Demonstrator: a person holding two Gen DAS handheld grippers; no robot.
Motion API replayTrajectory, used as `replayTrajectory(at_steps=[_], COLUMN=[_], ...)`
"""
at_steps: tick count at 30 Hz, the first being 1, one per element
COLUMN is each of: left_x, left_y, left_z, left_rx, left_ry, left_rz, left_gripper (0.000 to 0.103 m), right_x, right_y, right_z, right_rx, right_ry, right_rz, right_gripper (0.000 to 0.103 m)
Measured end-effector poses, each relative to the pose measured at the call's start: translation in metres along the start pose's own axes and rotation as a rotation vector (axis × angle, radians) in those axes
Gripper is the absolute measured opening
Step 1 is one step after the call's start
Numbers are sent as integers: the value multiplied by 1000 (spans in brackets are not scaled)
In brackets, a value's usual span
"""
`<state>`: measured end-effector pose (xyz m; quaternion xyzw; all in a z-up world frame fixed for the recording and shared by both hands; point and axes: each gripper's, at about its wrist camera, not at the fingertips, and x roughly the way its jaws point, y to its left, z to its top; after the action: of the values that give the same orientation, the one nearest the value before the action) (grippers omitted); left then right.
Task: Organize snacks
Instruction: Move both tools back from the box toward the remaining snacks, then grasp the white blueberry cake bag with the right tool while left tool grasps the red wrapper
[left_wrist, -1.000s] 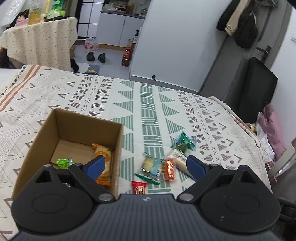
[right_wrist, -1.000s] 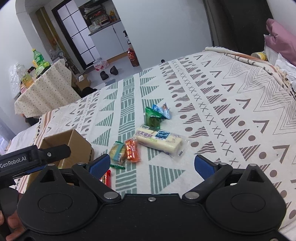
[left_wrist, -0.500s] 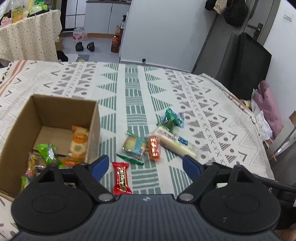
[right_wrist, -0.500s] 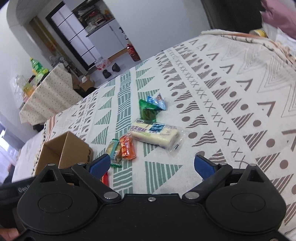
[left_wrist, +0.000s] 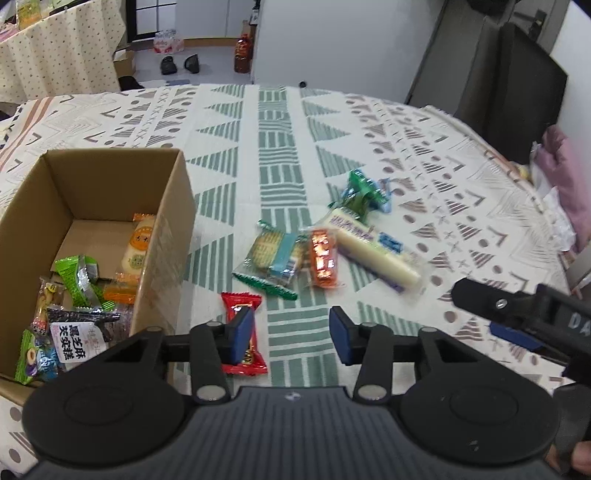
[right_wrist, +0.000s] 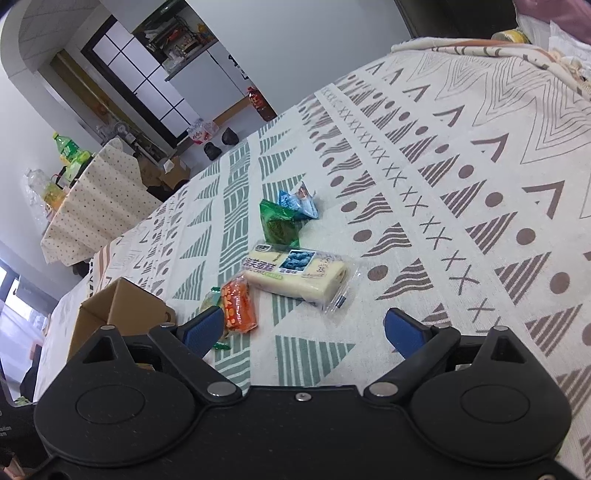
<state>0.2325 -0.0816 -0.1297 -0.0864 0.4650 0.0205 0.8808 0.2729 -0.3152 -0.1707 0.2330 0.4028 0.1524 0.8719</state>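
Left wrist view: the left gripper (left_wrist: 291, 336) is held low over the patterned desk (left_wrist: 280, 155), jaws partly open and empty. The red candy (left_wrist: 243, 334) lies half under the left finger (left_wrist: 240, 334), not between the pads. The cardboard box (left_wrist: 92, 236), just left of the candy, holds several packets already. Loose on the desk are the cracker packet (left_wrist: 275, 254), the orange packet (left_wrist: 324, 257), the long cake (left_wrist: 373, 254) and the green packet (left_wrist: 364, 192). The right gripper (left_wrist: 524, 321) is seen at the right edge.

Risk: if the jaws are closed from this offset, the candy may be pushed aside or pinched at one corner (the wrapper is probably slippery) and dropped short of the box.

Compared with half a second ago, the jaws have narrowed, and the view has dropped closer to the candy.

Right wrist view: the right gripper (right_wrist: 303, 328) is wide open and empty, with the cake (right_wrist: 295, 275) and the orange packet (right_wrist: 240, 308) ahead of it. The view has moved closer to them than a second ago.
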Motion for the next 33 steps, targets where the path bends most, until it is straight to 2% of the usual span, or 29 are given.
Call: replayTrajectory(at_steps=[2, 11, 19, 22, 25, 33], left_x=[6, 30, 47, 54, 58, 49], left_y=[0, 0, 2, 4, 7, 7], left_z=[0, -2, -4, -5, -7, -1], left_rx=[-2, 4, 5, -11, -36, -60], left_ry=[9, 63, 94, 120, 141, 84], left_rz=[23, 121, 167, 158, 143, 108], left_gripper=[39, 38, 38, 36, 20, 19], right_x=[5, 26, 40, 43, 46, 56], right_y=[-2, -5, -5, -4, -1, 4], right_z=[1, 7, 13, 16, 19, 27], right_rx=[-3, -12, -35, -52, -73, -98], right_ry=[4, 19, 11, -2, -22, -52], right_rz=[0, 32, 34, 29, 22, 48], right_gripper=[94, 92, 90, 90, 90, 90])
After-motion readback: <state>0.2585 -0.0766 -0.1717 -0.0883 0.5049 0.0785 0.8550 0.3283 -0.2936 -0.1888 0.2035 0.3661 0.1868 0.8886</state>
